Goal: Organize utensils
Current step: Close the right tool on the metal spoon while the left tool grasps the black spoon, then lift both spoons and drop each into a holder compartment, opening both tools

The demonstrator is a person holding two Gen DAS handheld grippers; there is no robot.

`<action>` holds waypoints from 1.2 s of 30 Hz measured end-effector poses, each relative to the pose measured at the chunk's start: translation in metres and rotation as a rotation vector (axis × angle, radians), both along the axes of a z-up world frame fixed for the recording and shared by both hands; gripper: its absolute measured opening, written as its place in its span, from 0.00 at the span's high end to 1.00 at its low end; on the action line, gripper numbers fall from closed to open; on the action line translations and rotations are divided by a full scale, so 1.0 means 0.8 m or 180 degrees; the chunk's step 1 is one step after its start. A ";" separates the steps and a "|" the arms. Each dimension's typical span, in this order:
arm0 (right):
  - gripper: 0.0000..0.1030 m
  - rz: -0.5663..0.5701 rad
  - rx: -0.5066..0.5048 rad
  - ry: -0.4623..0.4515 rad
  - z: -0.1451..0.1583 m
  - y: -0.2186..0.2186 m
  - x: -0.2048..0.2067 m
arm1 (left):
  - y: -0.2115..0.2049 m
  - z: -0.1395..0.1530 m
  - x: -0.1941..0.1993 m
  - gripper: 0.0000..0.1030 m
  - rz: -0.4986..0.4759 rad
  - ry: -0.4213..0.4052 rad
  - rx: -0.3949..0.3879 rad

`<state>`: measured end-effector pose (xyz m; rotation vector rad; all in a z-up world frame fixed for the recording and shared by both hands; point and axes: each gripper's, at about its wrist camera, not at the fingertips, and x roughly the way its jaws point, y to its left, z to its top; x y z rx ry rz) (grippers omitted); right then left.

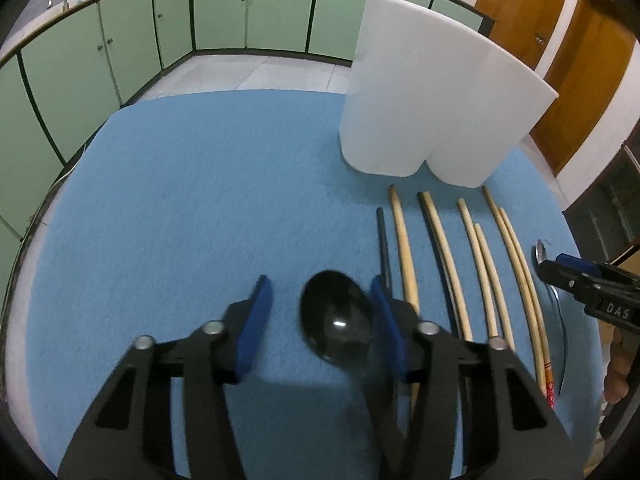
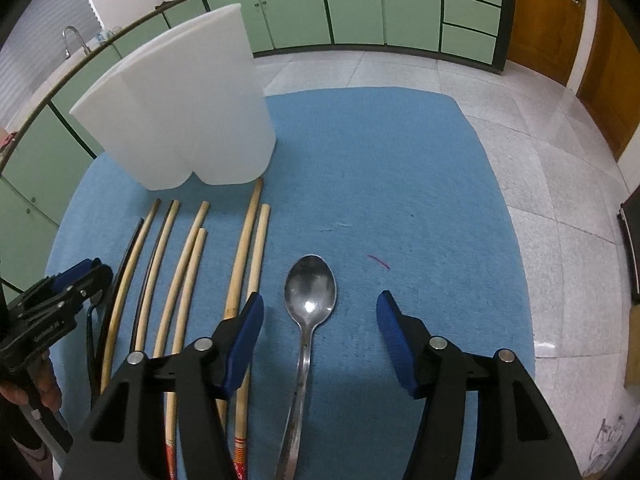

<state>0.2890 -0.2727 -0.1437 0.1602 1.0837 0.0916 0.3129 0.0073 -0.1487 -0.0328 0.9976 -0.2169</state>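
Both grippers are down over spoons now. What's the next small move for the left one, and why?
Probably close the left gripper further on the black spoon. Its bowl sits between the blue pads; the pad nearer the chopsticks looks against it, while the other pad stands clear with blue mat showing between.

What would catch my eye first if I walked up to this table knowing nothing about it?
Probably the tall white two-part holder standing at the back of the blue mat, with a row of wooden chopsticks laid out in front of it. Next, the two spoons: a shiny metal spoon lies between the right gripper's open blue pads, and a black spoon sits between those of the left gripper.
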 end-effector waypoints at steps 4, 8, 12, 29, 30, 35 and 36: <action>0.44 0.0011 -0.0013 0.0021 0.001 0.001 0.004 | -0.012 0.005 0.003 0.68 -0.0073 0.0003 0.0041; 0.54 0.0007 -0.0021 0.0071 0.003 0.003 0.006 | -0.021 0.014 0.005 0.69 -0.0094 -0.0003 0.0017; 0.72 0.0026 -0.0036 0.0108 0.003 0.007 0.011 | -0.016 0.019 0.004 0.69 -0.0098 -0.0032 -0.0041; 0.73 -0.0085 0.0018 -0.1003 0.098 -0.010 -0.052 | -0.004 0.119 -0.056 0.70 -0.0049 -0.1435 -0.0134; 0.73 -0.0084 0.0031 -0.1061 0.105 -0.010 -0.049 | -0.004 0.122 -0.057 0.70 -0.0043 -0.1484 -0.0139; 0.73 -0.0066 0.0119 -0.1328 0.142 -0.012 -0.050 | -0.013 0.149 -0.059 0.70 -0.0027 -0.1807 -0.0171; 0.73 -0.0055 0.0132 -0.1391 0.152 -0.012 -0.048 | -0.016 0.158 -0.056 0.70 -0.0025 -0.1880 -0.0189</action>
